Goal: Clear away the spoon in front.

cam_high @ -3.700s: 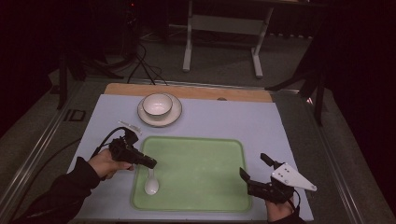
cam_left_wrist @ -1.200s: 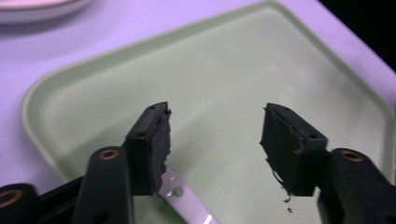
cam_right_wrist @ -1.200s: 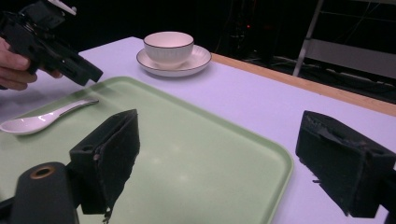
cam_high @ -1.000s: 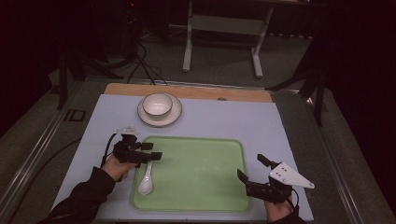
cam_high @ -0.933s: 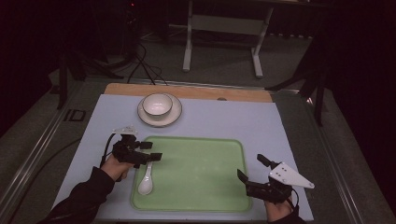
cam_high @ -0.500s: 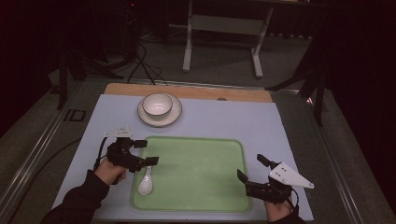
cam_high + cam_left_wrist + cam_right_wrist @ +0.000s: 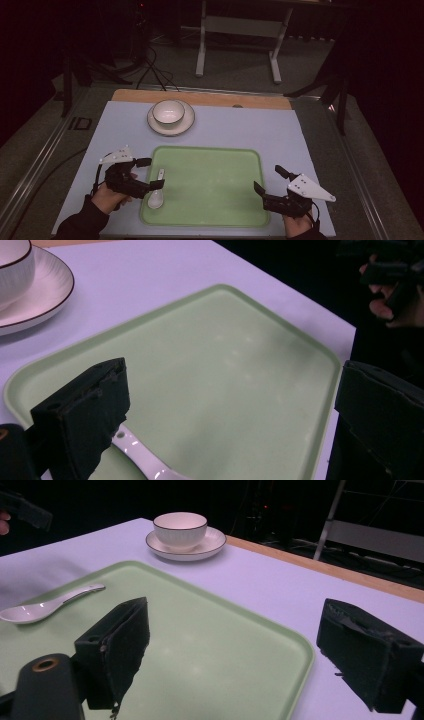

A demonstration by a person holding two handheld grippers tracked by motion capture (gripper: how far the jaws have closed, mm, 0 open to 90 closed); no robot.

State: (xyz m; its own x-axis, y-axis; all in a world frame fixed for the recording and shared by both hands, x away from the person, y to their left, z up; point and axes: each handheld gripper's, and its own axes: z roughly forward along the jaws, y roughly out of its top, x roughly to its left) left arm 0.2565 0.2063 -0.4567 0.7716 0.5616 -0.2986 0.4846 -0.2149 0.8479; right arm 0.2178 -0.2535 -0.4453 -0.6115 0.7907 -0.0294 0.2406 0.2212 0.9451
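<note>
Gripping spoon (image 7: 156, 192): left gripper (image 7: 146, 176) fingers wide apart, empty; lower over handle.
Right gripper (image 7: 267, 184): fingers apart, empty, beside tray (image 7: 220, 175).

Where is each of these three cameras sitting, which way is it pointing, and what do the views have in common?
High view: above the person's side, looking forward and down on the tray; both hands and forearms show.
Left gripper view: on the left gripper, looking across the tray; its open jaws show.
Right gripper view: on the right gripper, facing the bowl; its open jaws show.
Shared: all three show the tray and the spoon.
</note>
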